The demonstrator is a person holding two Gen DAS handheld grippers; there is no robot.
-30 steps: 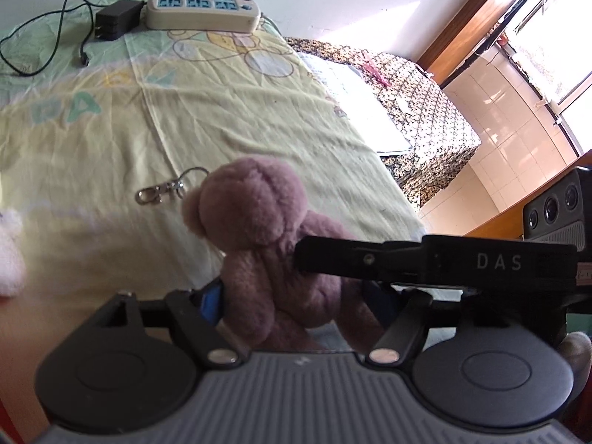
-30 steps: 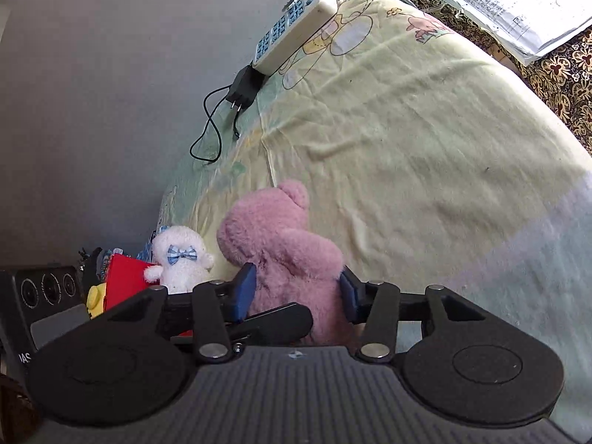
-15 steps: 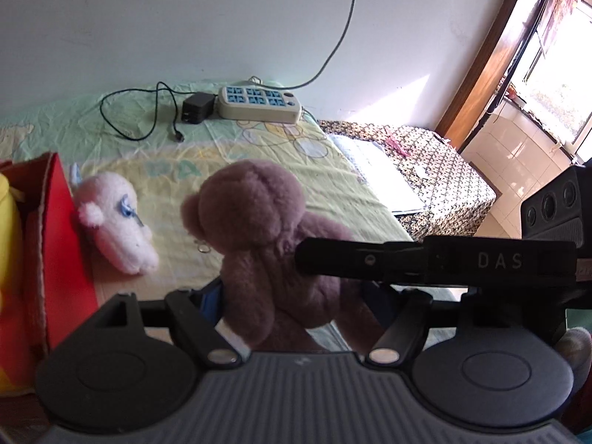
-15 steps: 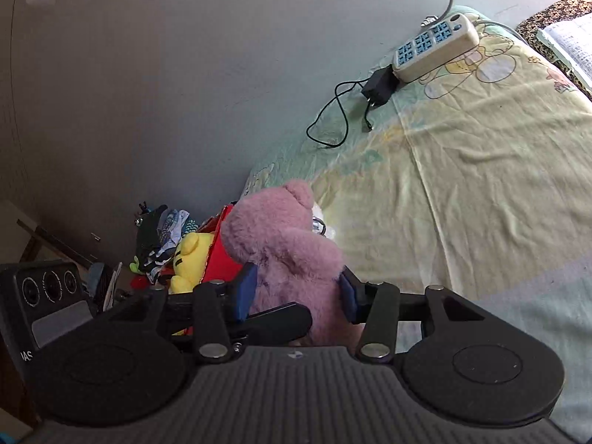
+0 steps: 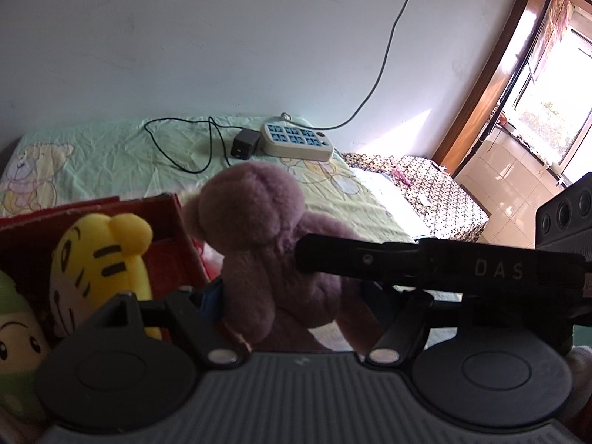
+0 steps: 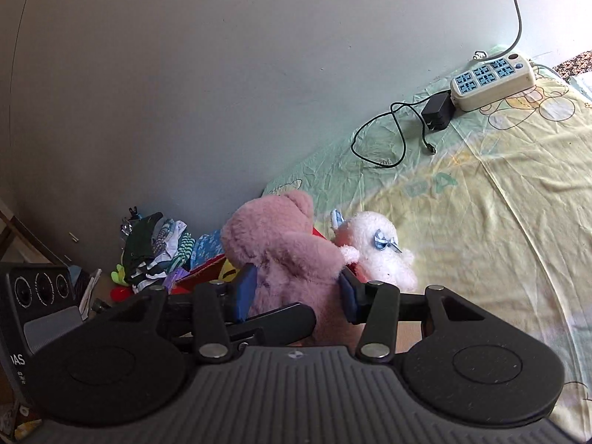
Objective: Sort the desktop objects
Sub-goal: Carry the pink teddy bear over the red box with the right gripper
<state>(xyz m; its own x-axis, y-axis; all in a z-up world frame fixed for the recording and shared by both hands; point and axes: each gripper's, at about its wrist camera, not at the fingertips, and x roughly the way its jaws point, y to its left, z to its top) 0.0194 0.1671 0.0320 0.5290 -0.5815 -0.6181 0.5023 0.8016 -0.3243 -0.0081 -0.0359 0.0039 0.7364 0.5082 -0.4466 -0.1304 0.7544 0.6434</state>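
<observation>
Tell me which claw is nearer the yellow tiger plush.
Left. The left claw, gripping the pink bear, has the yellow tiger plush beside it; the right claw holds the bear too, with the tiger beyond it.

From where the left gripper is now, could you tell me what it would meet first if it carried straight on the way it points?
Beyond the pink bear already between its jaws, probably the bedsheet short of the black adapter and power strip; depth is unclear.

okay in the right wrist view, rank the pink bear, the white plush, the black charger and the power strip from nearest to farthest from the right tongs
1. Pink bear, gripped in the right tongs.
2. White plush, just beyond, right.
3. Black charger, far, upper right.
4. Power strip, farthest, by the wall.
</observation>
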